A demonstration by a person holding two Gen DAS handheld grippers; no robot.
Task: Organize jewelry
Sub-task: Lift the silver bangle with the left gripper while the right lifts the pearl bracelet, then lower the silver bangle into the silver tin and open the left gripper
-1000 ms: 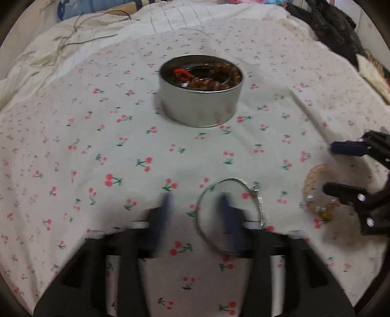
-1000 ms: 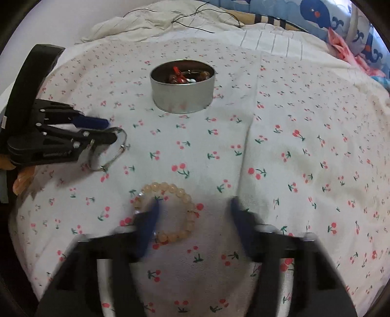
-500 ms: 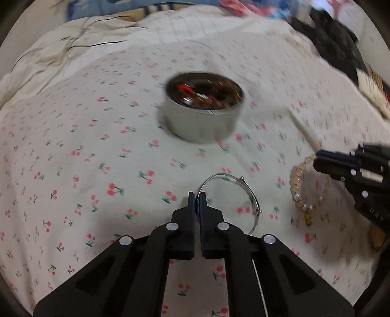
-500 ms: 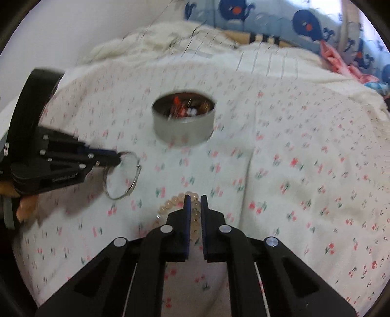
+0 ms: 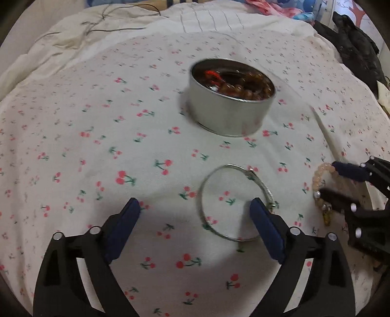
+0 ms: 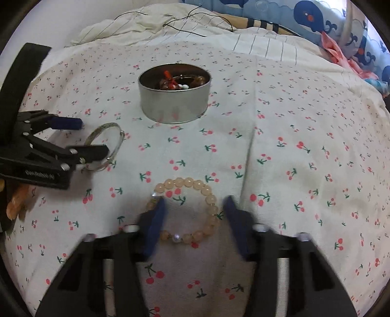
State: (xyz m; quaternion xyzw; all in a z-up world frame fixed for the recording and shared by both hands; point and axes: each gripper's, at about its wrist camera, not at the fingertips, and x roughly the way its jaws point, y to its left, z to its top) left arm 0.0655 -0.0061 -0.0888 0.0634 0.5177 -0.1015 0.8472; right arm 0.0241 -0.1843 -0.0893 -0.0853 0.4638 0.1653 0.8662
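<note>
A round silver tin (image 5: 231,107) holding brown beads and a red cord sits on the cherry-print sheet; it also shows in the right wrist view (image 6: 174,94). A thin silver bangle (image 5: 214,175) lies flat in front of my left gripper (image 5: 195,219), which is open, its right finger over the bangle's right side. A peach bead bracelet (image 6: 195,185) lies between the fingers of my open right gripper (image 6: 193,219). In the left wrist view the bracelet (image 5: 319,180) is partly hidden by the right gripper (image 5: 341,180). The bangle (image 6: 117,136) and left gripper (image 6: 90,136) show in the right wrist view.
The cherry-print sheet (image 5: 97,136) covers a bed. Rumpled cream bedding with a black cable (image 6: 185,19) lies behind it. A whale-print pillow (image 6: 316,14) is at the back right. Dark clothing (image 5: 353,48) lies at the far right.
Both grippers were shut half a second ago and have opened wide. They dropped lower over the bangle and the bead bracelet.
</note>
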